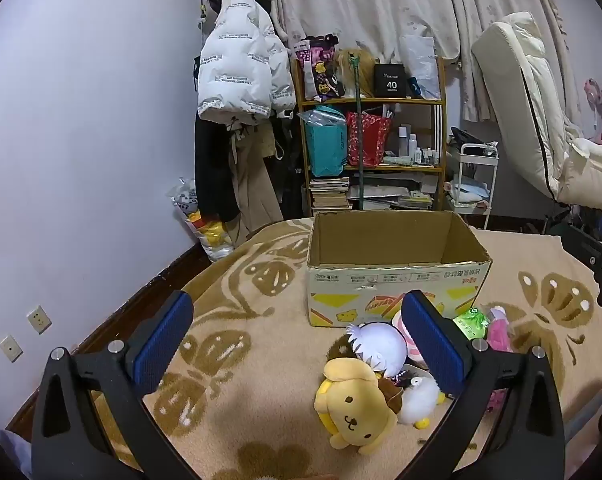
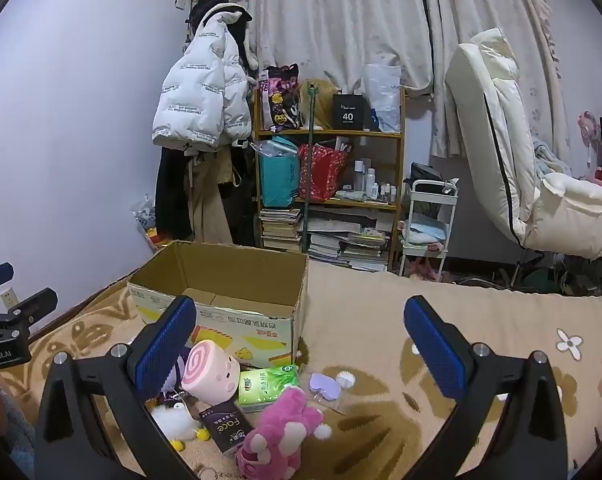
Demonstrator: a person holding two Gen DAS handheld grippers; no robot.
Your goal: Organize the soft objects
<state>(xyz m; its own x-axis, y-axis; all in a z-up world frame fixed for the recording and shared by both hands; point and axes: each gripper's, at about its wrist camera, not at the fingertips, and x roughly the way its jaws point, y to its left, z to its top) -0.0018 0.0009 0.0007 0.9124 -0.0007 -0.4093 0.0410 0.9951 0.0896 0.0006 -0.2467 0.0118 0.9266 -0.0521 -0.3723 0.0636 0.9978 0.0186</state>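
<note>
I had both tools hovering over the bed (image 2: 481, 320), each with its jaws spread wide and nothing between them: the left hand-held gripper (image 1: 297, 336) and the right hand-held gripper (image 2: 301, 340). The cardboard box (image 1: 397, 272) stood open on the patterned blanket. Just in front of it the soft things lay in a loose heap: a yellow dog plush (image 1: 353, 408), a white-haired doll (image 1: 377, 344), a pink bear plush (image 2: 281, 432), a pink swirl roll plush (image 2: 211, 372), a green tissue pack (image 2: 267, 386) and a small white chick (image 2: 173, 422).
</note>
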